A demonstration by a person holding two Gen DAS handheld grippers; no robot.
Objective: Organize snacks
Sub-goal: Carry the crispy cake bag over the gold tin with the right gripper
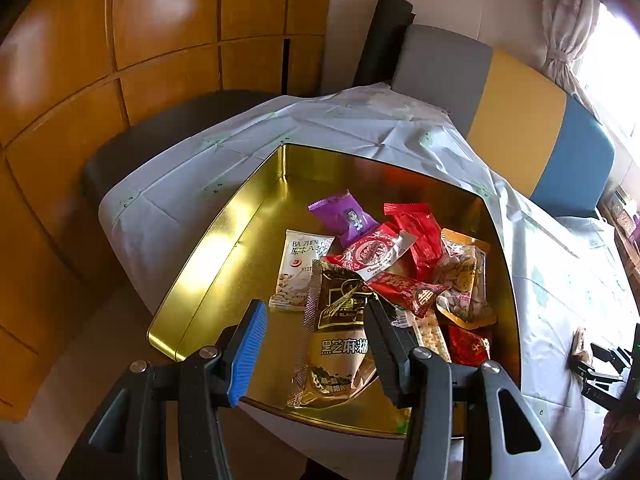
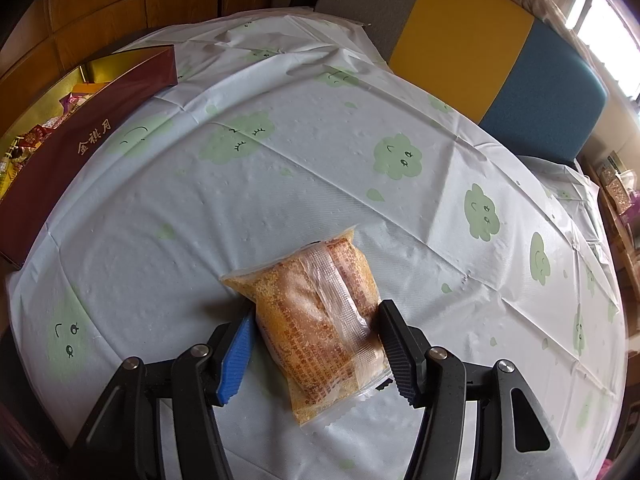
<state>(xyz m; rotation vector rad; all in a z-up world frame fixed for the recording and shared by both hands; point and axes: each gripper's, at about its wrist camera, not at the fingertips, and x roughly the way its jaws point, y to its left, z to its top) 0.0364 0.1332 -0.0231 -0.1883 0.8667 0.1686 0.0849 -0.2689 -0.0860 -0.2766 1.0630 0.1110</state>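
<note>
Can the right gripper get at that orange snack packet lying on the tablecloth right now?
Probably yes. The right gripper already straddles the orange snack packet, a finger on each side, and nothing covers it on the tablecloth. Whether the pads already press on it is unclear.

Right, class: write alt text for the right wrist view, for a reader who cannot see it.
A clear plastic packet of orange, crumb-coated snack lies on a white tablecloth printed with green clouds, between the two fingers of the right tool, one blue-padded, one black. A dark red box holding other snacks sits at the far left.
</note>
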